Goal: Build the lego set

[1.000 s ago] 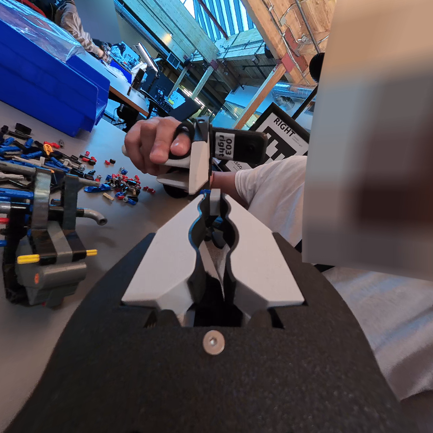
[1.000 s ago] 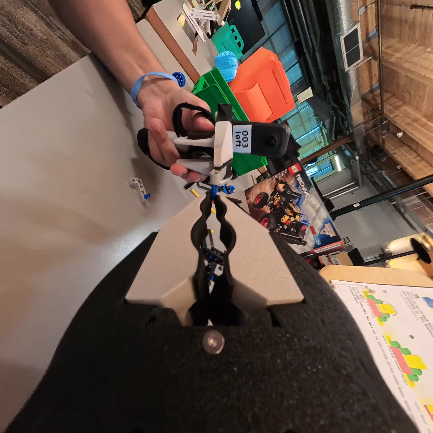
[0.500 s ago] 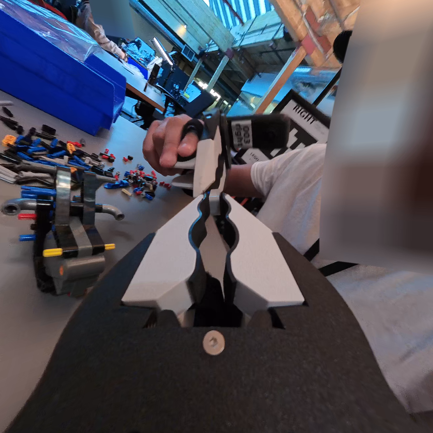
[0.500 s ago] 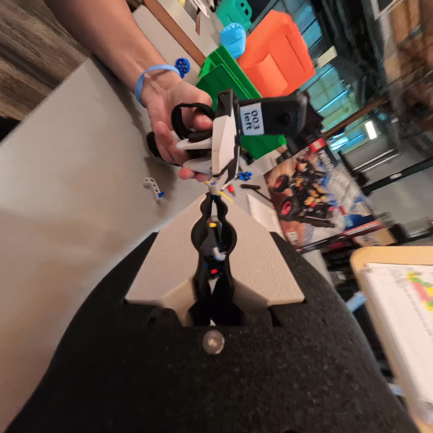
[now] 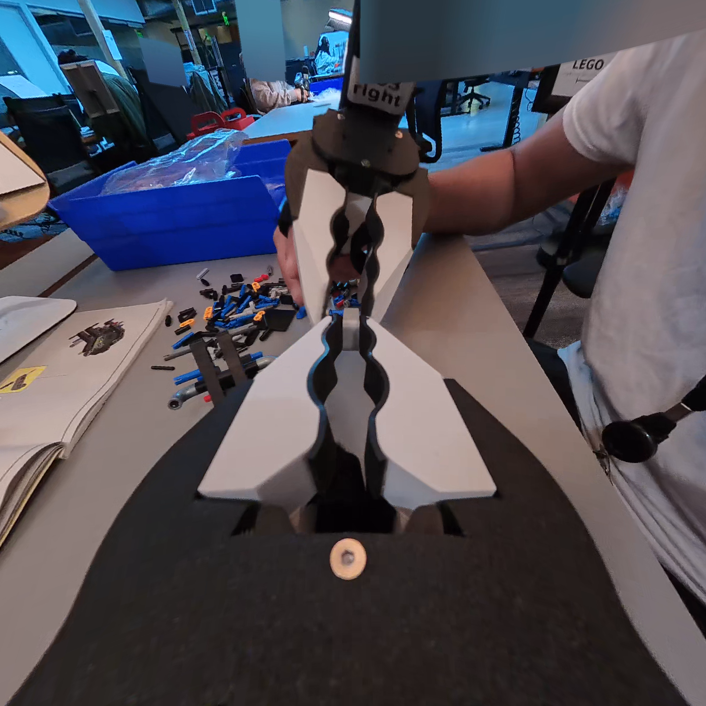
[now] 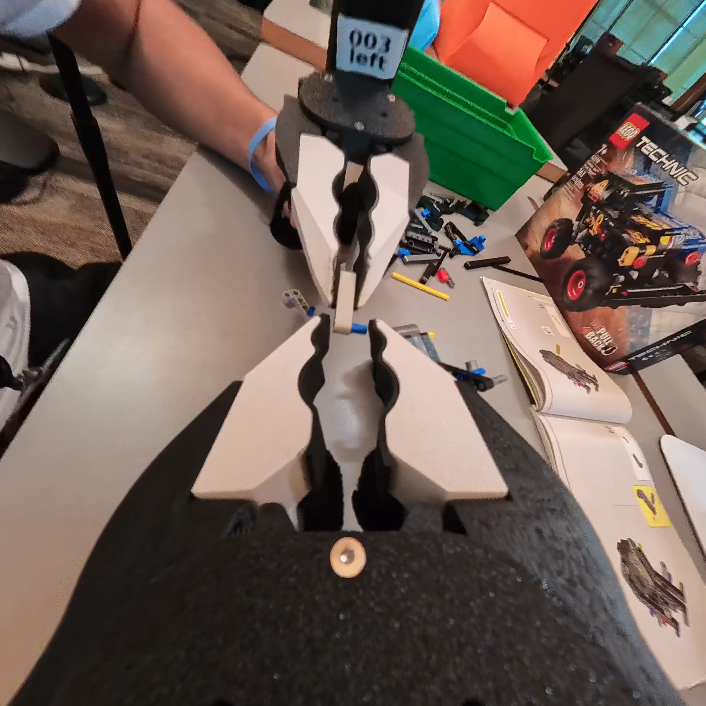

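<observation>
My left gripper [image 5: 349,324] is shut on a short light grey beam [image 5: 350,336] and holds it above the table. In the right wrist view the left gripper [image 6: 344,305] points at me with the beam [image 6: 345,294] sticking out of its tips. A blue pin [image 6: 359,327] sits in the beam's free end. My right gripper [image 6: 349,323] is open, with one fingertip on each side of the beam's end and the pin. It touches neither. In the left wrist view the right gripper [image 5: 345,305] meets mine tip to tip.
A part-built black and grey model [image 5: 217,366] lies left of my left gripper. Beyond it are loose pieces [image 5: 244,301], an open booklet [image 5: 76,366] and a blue bin [image 5: 172,217]. The right wrist view shows the set box [image 6: 619,244], a green bin [image 6: 470,126] and a yellow axle [image 6: 420,290]. Both grippers' tips are close together, under 4 cm apart.
The right gripper has opened and let go of the blue pin, which stays in the beam. Both grippers have swung round and tilted down toward the table.
</observation>
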Tool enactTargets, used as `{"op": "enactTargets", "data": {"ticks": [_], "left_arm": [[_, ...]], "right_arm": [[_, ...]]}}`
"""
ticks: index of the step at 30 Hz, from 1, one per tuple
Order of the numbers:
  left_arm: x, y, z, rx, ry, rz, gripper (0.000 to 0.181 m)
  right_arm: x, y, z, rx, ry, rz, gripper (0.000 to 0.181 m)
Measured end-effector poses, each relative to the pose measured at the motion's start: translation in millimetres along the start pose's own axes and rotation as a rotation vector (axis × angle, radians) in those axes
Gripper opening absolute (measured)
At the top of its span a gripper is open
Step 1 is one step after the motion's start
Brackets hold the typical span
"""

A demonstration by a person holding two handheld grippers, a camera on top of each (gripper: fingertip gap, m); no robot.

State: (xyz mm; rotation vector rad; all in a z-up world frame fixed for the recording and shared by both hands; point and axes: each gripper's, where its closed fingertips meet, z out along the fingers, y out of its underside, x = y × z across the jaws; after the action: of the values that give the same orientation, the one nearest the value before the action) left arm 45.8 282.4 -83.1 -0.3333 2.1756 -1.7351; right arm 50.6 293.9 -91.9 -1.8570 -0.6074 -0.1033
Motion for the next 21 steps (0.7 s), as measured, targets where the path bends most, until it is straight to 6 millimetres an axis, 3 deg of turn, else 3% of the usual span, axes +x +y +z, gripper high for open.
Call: {"op": "enactTargets", "data": {"ticks": [5,12,21], "left_arm": [[0.9,-1.3,1.5,-0.002,-0.023,0.045,0.006],[-4.6,12.5,5.1,-0.115,-0.106,0.163,0.006],[-4.6,14.8,8.4,-0.144,-0.145,0.243,0.006]], "right_arm": [[0.6,6.3,0.6,-0.035,0.015,-0.019,0.015],[4.1,20.6,5.8,-0.128,0.060,-0.056,0.015],[4.6,24.9,4.4,-0.181,0.075,-0.066,0.015]]}}
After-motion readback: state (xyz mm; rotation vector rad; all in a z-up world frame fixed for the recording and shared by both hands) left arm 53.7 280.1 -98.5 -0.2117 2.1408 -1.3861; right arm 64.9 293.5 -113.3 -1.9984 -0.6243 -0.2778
